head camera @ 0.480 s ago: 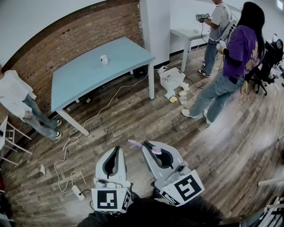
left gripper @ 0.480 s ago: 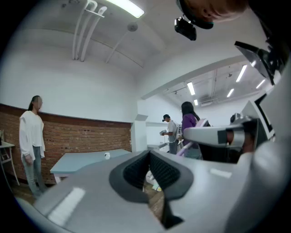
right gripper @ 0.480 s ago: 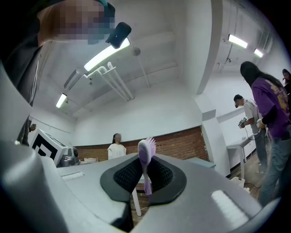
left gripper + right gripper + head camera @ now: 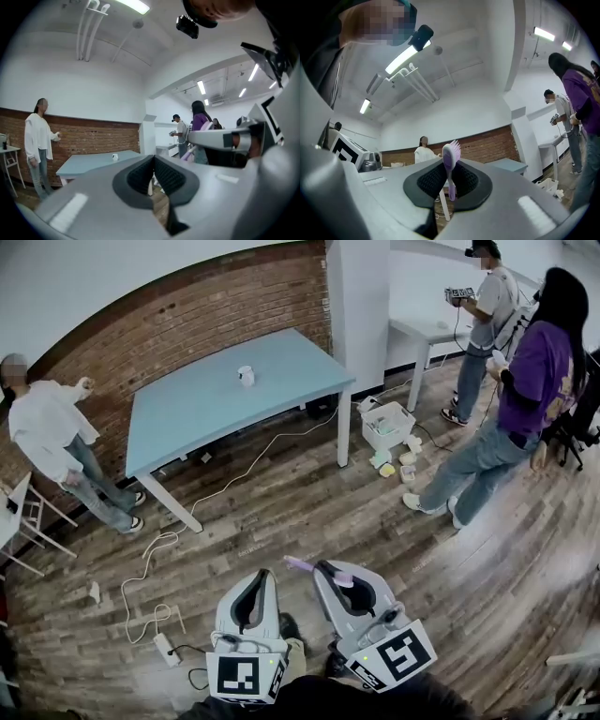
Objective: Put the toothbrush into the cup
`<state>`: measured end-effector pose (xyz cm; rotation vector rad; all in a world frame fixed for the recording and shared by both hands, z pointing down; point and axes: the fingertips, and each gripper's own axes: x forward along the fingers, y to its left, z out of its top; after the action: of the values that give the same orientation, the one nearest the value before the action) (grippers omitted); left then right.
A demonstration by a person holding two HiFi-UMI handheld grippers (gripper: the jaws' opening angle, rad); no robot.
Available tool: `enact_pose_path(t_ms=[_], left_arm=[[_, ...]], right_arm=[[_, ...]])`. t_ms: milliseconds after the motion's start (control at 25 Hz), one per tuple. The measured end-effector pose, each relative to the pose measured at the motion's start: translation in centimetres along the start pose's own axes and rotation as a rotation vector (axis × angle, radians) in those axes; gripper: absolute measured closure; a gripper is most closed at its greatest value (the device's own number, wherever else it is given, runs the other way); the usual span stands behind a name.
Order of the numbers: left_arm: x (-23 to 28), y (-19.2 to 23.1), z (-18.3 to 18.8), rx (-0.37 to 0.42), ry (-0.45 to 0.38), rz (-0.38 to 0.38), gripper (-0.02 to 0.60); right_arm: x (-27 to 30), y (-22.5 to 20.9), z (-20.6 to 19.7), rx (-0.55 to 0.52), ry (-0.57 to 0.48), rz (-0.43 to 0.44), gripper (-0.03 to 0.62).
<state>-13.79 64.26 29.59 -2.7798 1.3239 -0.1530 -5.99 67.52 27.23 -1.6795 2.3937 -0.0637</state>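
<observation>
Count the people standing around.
3: one in white by the brick wall, one in purple at right, one in grey at the white table; more may be hidden.

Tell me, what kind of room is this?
Probably an office or lab workroom, not a home: a plain blue table with one small cup by a brick wall, a power strip and cable on the wooden floor, and a person holding a device.

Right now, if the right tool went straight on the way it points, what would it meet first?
Most likely the light blue table with white legs: one leg shows dead ahead between the right tool's jaws, behind the purple plastic toothbrush it grips. Depth is unclear; nothing nearer shows.
</observation>
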Motion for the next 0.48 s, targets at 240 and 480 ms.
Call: enact_pose_path(t_ms=[240, 480], left_arm=[[3.1, 3.9, -0.5, -0.033, -0.007, 0.01, 0.574], [6.6, 8.2, -0.2, -0.04, -0.04, 0.004, 0.574]], right_arm=[[4.7, -0.6, -0.6, -0.018, 0.021, 0.007, 0.573], [10.1, -1.6, -1.5, -0.027, 0.028, 0.0, 0.574]])
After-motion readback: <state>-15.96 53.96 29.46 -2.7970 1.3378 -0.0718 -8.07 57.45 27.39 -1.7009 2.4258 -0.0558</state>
